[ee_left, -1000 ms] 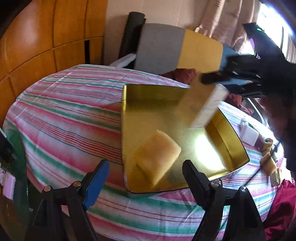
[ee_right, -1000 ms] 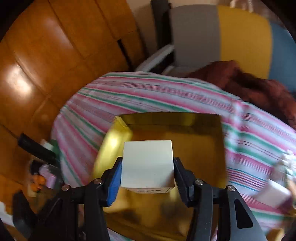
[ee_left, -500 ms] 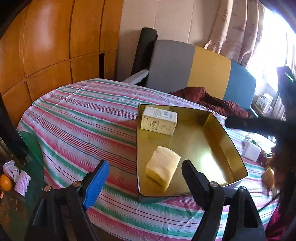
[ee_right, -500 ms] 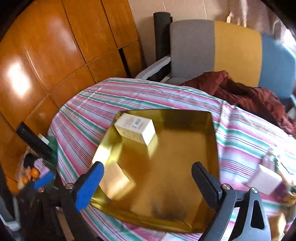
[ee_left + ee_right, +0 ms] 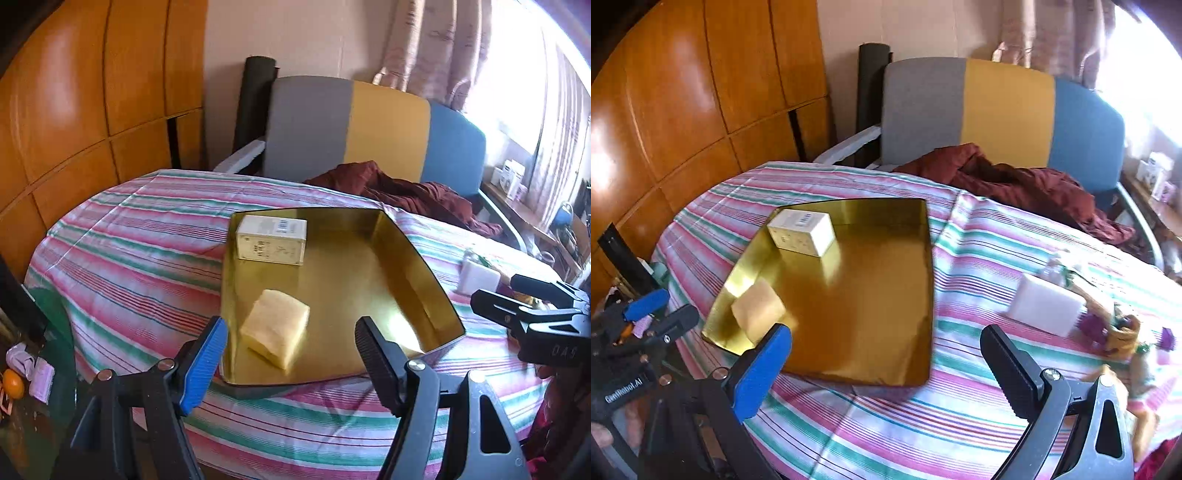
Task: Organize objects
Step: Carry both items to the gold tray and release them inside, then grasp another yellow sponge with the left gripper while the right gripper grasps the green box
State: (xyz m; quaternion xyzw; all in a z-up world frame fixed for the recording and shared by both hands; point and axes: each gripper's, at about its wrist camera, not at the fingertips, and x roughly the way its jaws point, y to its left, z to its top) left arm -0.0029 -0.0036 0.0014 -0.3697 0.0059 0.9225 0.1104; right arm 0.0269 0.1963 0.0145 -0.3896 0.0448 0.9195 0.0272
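A gold tray (image 5: 373,258) (image 5: 864,295) lies on the striped tablecloth. A white box (image 5: 271,239) (image 5: 801,232) lies at the tray's far left corner. A yellow sponge block (image 5: 275,328) (image 5: 757,314) lies near the tray's front left edge. My left gripper (image 5: 291,354) is open and empty, just in front of the sponge. My right gripper (image 5: 886,365) is open and empty, above the tablecloth at the tray's front right. It also shows in the left wrist view (image 5: 532,299).
A white block (image 5: 1045,304) (image 5: 476,277) and several small trinkets (image 5: 1119,332) lie on the cloth right of the tray. A maroon garment (image 5: 1015,184) lies on a grey, yellow and blue chair (image 5: 997,110) behind the table. Wooden panels (image 5: 683,92) line the left wall.
My right gripper set the white box down in the tray's far left corner, opened, and drew back toward the right. My left gripper pulled back a little.
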